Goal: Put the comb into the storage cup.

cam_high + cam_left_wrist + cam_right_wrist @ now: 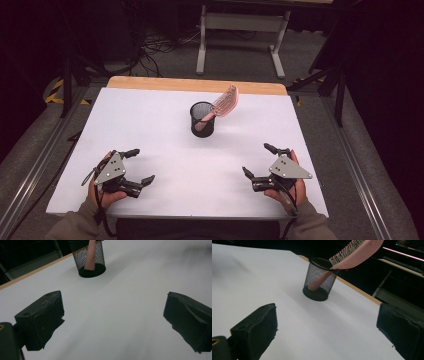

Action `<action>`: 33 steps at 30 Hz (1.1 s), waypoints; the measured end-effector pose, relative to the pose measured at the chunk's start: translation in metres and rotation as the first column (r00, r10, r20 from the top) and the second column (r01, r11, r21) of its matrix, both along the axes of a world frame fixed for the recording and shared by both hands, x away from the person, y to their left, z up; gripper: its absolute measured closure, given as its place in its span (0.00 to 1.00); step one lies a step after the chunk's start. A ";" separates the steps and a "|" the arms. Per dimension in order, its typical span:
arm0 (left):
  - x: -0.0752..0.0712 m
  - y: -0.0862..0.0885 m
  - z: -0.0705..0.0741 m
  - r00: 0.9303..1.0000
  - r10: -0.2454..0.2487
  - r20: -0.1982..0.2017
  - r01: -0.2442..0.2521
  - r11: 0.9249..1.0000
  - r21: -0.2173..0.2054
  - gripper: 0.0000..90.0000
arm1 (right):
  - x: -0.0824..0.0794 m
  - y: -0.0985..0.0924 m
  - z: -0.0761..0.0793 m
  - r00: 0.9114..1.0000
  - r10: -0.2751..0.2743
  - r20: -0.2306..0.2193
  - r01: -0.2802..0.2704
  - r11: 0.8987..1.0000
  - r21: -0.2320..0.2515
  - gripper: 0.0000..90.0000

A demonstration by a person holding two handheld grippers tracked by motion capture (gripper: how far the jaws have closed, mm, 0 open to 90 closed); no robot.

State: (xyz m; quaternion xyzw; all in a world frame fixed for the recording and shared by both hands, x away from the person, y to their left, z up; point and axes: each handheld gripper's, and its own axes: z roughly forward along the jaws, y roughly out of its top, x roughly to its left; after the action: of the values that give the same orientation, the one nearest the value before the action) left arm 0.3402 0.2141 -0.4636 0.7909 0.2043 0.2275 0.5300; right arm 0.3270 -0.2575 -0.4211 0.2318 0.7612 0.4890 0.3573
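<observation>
A black mesh cup (202,120) stands upright near the middle of the white table (150,125), towards the far side. A pink hairbrush (223,105) leans in it, handle down, bristled head sticking out over the rim to the right. My left gripper (141,166) rests at the near left, open, nothing between its jaws. My right gripper (258,161) rests at the near right, also open and empty. The cup (88,258) with the pink handle (90,255) inside lies ahead in the left gripper view. In the right gripper view the cup (320,280) and the brush head (359,252) lie ahead.
A wooden strip (195,85) runs along the table's far edge. Beyond it stands a white metal frame (240,35) on the dark floor, with cables (155,47) to its left. Metal rails (350,165) flank both sides of the table.
</observation>
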 end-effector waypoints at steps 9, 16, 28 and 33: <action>0.000 0.000 0.000 1.000 -0.002 -0.001 0.002 1.000 0.001 0.04 | -0.005 -0.007 -0.010 1.000 -0.021 0.008 0.021 0.999 -0.034 0.05; 0.001 0.000 -0.001 1.000 -0.003 -0.004 0.003 1.000 -0.002 0.04 | -0.007 -0.014 -0.017 0.999 -0.039 0.001 0.039 0.998 -0.050 0.05; 0.002 -0.001 -0.001 1.000 0.000 -0.007 0.000 1.000 -0.007 0.04 | 0.000 -0.030 -0.029 0.996 -0.072 -0.049 0.071 0.997 -0.021 0.05; 0.003 -0.001 -0.002 1.000 0.006 -0.009 -0.006 1.000 -0.007 0.04 | 0.001 -0.030 -0.031 0.997 -0.057 -0.057 0.056 0.998 -0.015 0.05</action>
State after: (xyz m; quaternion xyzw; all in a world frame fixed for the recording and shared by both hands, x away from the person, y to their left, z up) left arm 0.3430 0.2128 -0.4652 0.7893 0.2099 0.2250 0.5313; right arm 0.3276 -0.2877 -0.4519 0.2648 0.7676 0.4668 0.3505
